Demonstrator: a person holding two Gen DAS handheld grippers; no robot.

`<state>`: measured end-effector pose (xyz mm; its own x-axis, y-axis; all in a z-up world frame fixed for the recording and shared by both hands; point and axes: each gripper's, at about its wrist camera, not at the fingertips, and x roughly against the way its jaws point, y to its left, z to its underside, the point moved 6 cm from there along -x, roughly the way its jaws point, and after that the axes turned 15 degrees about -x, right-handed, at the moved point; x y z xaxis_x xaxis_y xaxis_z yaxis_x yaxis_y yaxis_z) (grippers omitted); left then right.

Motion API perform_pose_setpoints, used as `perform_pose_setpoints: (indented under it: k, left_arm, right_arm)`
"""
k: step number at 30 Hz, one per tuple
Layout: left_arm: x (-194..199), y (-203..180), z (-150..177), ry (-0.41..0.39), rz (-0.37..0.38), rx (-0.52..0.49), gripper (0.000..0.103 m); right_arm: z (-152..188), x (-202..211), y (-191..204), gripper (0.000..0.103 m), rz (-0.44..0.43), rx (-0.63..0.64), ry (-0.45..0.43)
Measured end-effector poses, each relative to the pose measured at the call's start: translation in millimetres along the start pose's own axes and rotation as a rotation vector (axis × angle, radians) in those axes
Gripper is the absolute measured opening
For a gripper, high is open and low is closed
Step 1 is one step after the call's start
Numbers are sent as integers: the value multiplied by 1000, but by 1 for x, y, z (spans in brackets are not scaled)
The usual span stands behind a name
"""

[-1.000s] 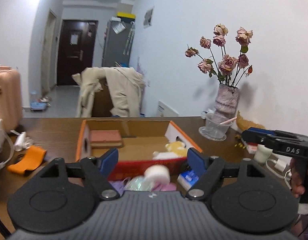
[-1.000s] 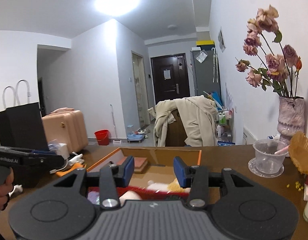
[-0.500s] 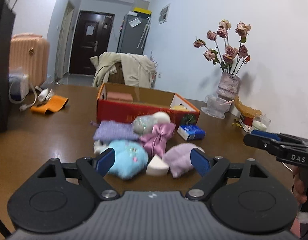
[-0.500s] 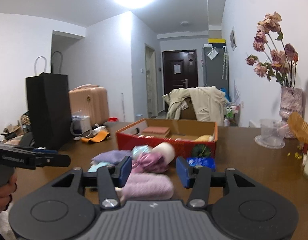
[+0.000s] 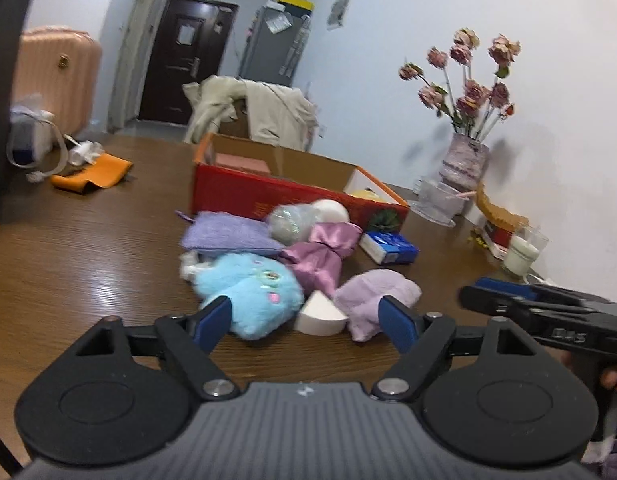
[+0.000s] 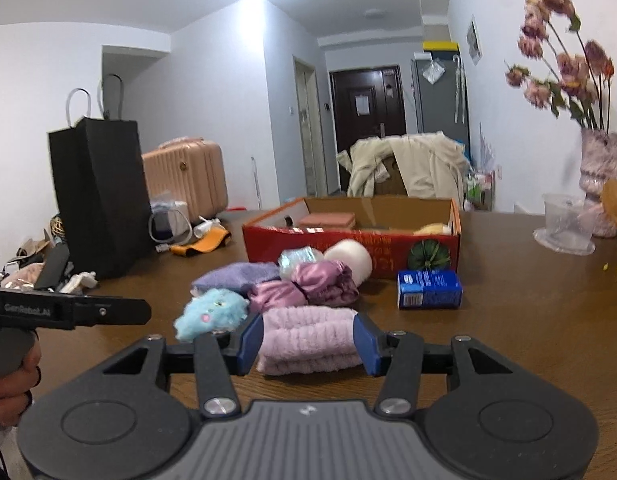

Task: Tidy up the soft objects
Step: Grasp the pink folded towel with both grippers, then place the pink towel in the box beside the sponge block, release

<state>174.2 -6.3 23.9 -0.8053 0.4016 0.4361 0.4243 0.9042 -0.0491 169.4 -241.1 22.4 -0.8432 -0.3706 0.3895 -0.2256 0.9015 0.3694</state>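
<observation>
Lying on the brown wooden table, folded pink fluffy towel between right hand-held gripper blue pads, apart; left hand-held gripper closing, empty, behind blue plush toy.

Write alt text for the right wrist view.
The right gripper frames a folded pink towel on a brown table. Behind it lie a blue plush toy, purple cloths and a blue carton, before an open red box.
</observation>
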Motion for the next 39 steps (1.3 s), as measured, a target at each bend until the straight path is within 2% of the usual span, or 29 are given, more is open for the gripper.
perform_pose_setpoints:
  k: [3,5,8,14,17,18,21,28,29,30,33,36,39]
  left_arm:
    - [-24,-12,-5,26,91,19,62]
    - [-39,-20,-8,42,132,27,57]
    - [-63,-34,-11,67,184,32,56]
    - [-101,-40,-10,139,176,40,53]
    - [-109,-38,-11,153,167,47,52]
    - [-111,-38,-11,156,165,53,50]
    - [-119,-41,-13,167,166,67,46]
    - [-133,-50,-11,208,158,76,45]
    - [-134,-51,-11,211,157,79,43]
    - [-135,-52,-11,214,161,77,33]
    - [-133,-52,-16,207,172,79,20]
    - [-125,-52,-36,166,197,79,19]
    - [-120,-44,-75,90,218,61,19]
  right_arm:
    - [-5,-18,-11,49,7,-31,22]
    - [-9,-31,-19,49,4,-55,34]
    - [-17,-49,-31,49,-14,-97,58]
    - [-22,-90,-56,46,-67,-200,137]
    - [-18,-101,-63,40,-96,-248,180]
    - [-16,-101,-66,36,-100,-263,189]
    - [-14,-92,-70,33,-96,-275,185]
    - [-8,-80,-82,33,-51,-295,163]
    - [-7,-80,-83,33,-49,-298,164]
    - [-7,-81,-83,33,-47,-302,168]
    - [-8,-81,-86,23,-63,-317,177]
    - [-24,-74,-82,20,-89,-321,138]
    - [-57,-70,-75,20,-119,-303,67]
